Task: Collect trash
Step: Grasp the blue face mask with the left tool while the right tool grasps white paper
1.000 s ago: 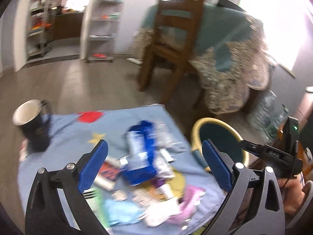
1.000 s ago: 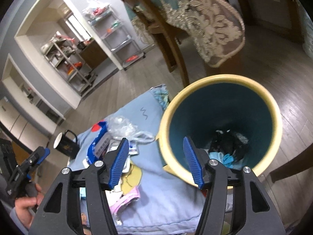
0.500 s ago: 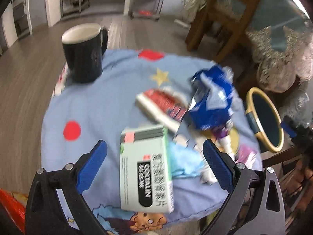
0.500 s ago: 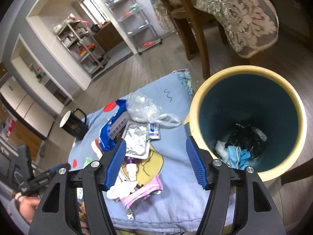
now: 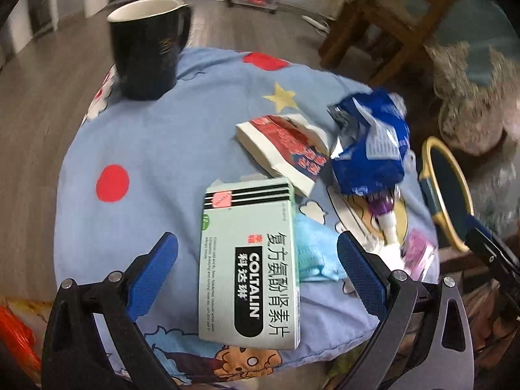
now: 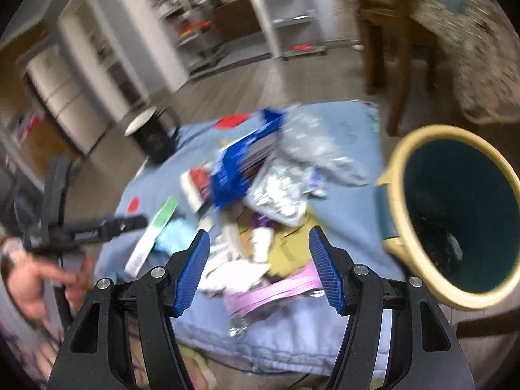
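A round bench [image 5: 156, 149] under a light blue cartoon-print cloth with red dots and a yellow star carries everything. A black mug [image 5: 148, 45] with a white inside stands upright at the far edge. Well apart from the mug toward the near edge lies a pale green Coltalin medicine box [image 5: 248, 266], with a red-and-white packet [image 5: 286, 148], a crumpled blue wrapper [image 5: 373, 149], a light blue face mask [image 5: 313, 253] and a pink wrapper [image 5: 419, 253] beside and beyond it.

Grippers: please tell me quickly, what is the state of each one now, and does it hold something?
Left gripper: open, holding nothing; the green medicine box lies between its fingers, untouched.
Right gripper: open, empty, above the trash pile.
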A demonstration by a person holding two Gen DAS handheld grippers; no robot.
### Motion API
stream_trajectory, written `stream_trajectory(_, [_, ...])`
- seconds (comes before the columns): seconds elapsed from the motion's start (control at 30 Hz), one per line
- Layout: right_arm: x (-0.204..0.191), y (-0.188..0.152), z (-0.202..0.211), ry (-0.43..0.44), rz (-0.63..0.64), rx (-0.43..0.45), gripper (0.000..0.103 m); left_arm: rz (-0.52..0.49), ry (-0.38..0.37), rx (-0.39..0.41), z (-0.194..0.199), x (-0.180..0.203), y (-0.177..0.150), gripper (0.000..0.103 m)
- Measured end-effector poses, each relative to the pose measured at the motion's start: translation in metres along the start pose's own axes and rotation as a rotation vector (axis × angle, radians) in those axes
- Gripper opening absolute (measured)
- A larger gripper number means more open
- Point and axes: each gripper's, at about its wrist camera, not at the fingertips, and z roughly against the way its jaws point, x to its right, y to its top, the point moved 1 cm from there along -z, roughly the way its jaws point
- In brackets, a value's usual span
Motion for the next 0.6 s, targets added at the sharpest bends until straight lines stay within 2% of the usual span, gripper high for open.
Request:
stream_trajectory(0.13, [-0.027, -0.009, -0.024, 0.013, 0.106, -0.083, 0.065, 0.008, -0.006, -0.033, -0.007, 0.000, -0.004, 0.096])
stream_trajectory(0.4, [-0.068, -0.031, -0.073, -0.055, 0.339, -0.210, 0.063, 0.071, -0.024, -0.054, -0.015, -0.018, -0.009, 0.096])
stream_trajectory(0.43, [-0.070, -0.034, -0.080, -0.070, 0.362, -0.224, 0.059, 0.077, -0.024, -0.061, -0.017, -0.020, -0.009, 0.096])
stream_trajectory(0.5, [-0.072, -0.036, -0.087, -0.092, 0.386, -0.243, 0.036, 0.075, -0.012, -0.072, -0.020, -0.022, -0.009, 0.096])
stream_trajectory(0.6, [-0.074, -0.036, -0.090, -0.083, 0.397, -0.232, 0.015, 0.072, 0.019, -0.089, -0.024, -0.026, -0.009, 0.096])
